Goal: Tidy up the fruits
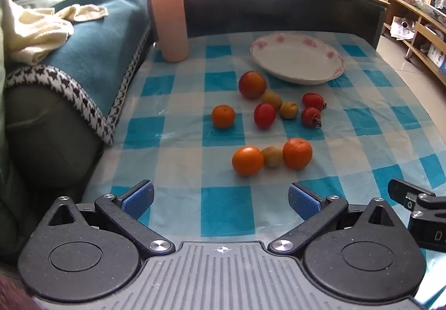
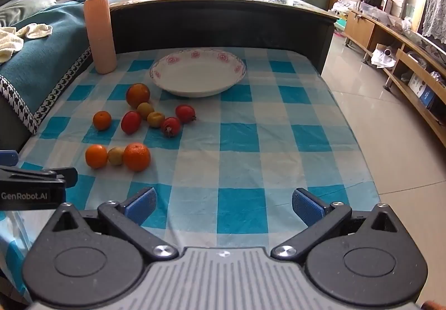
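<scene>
A: Left wrist view first?
B: The left gripper (image 1: pixel 220 198) hangs over the checked tablecloth (image 1: pixel 228 209), jaws wide apart and holding nothing. Ahead lie two oranges (image 1: pixel 247 160) with a small yellow fruit (image 1: pixel 272 156) between them; further on, red and yellow fruits (image 1: pixel 264 115) cluster in front of the empty plate (image 1: pixel 297 59).

A: And the right wrist view?
B: The right gripper (image 2: pixel 224 205) is spread apart too, empty, with the fruits (image 2: pixel 136 156) ahead to its left and the plate (image 2: pixel 198 76) beyond, beside a pink cylinder (image 2: pixel 99 34)
</scene>
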Available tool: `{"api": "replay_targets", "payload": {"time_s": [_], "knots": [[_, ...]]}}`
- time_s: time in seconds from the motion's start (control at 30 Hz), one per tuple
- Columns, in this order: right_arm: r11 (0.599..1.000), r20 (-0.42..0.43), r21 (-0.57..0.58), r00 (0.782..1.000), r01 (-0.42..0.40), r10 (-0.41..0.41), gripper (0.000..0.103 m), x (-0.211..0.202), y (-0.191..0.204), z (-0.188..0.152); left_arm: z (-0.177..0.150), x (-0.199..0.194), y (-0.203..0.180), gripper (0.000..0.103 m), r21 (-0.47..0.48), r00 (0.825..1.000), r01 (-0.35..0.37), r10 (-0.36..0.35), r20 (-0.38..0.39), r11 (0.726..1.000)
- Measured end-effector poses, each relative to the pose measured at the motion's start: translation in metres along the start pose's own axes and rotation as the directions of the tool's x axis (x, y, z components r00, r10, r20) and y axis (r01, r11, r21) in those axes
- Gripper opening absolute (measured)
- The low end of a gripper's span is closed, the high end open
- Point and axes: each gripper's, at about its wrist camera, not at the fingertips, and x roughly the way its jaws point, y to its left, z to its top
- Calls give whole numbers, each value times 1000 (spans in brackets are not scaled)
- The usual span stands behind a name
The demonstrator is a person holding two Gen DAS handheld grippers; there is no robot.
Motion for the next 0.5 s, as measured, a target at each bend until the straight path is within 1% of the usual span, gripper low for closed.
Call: {"api": "replay_targets", "payload": {"time_s": [0.03,0.07,0.1,0.13,0.17,0.23,0.27,0.33,0.37,0.5], "knots": [[1000,-2,3,1000,0,0,103,0,0,0,-8,1,3,103,-10,1000,2,-2,7,1000],[1000,-3,8,1000,-1,1,103,-1,0,0,-10,3,7,103,-31,1000,26,-26,-1,999],[1000,-8,12,1000,-4,4,103,8,2,-4,-8,5,4,103,-20,1000,12,-13,-25,1000],[1000,-10,15,1000,-3,3,103,11,5,-7,-9,6,4,103,-17,999,12,-13,-34,1000],[1000,-12,18,1000,-3,4,103,11,7,-8,-9,8,4,103,-10,999,10,-10,-47,1000],[1000,-15,16,1000,-11,11,103,9,11,-12,-12,11,2,103,-5,999,9,-9,-48,1000],[1000,-20,14,1000,-17,17,103,8,11,-11,-7,11,0,103,-4,998,10,-10,-65,1000],[1000,-27,7,999,-22,22,103,9,15,-13,-10,11,0,103,-4,998,11,-11,-60,1000],[1000,-39,5,999,-28,28,103,10,12,-9,-8,11,0,103,-3,998,12,-12,-63,1000],[1000,-51,-2,998,-23,23,103,13,14,-10,-7,11,1,103,-1,997,18,-18,-71,1000]]}}
